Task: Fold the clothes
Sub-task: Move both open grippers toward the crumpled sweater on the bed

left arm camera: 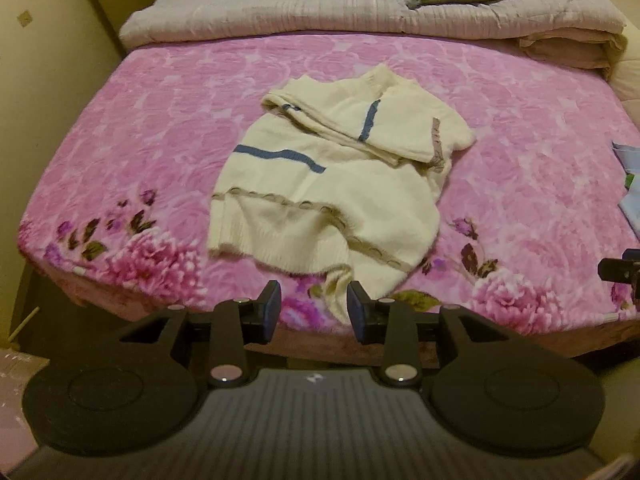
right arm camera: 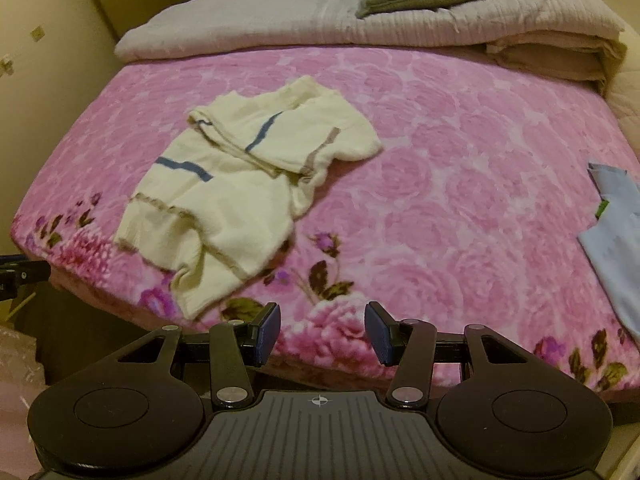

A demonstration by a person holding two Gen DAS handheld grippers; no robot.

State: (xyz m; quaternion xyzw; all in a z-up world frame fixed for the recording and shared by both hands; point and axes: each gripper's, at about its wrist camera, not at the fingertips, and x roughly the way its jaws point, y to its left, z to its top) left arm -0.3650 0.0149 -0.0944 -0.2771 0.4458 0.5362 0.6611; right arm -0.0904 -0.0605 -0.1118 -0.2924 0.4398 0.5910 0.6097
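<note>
So we've got the cream sweater (left arm camera: 320, 184) lying half-folded on the pink floral bed (left arm camera: 520, 140), one side flipped over its middle, hem end near the bed's front edge. Our left gripper (left arm camera: 313, 307) hangs at that edge with its jaws apart, a loose bit of the hem showing between them but not pinched. Our right gripper (right arm camera: 322, 328) is off beside the sweater, jaws apart over bare blanket. There's a light blue garment (right arm camera: 616, 240) at the far right.
</note>
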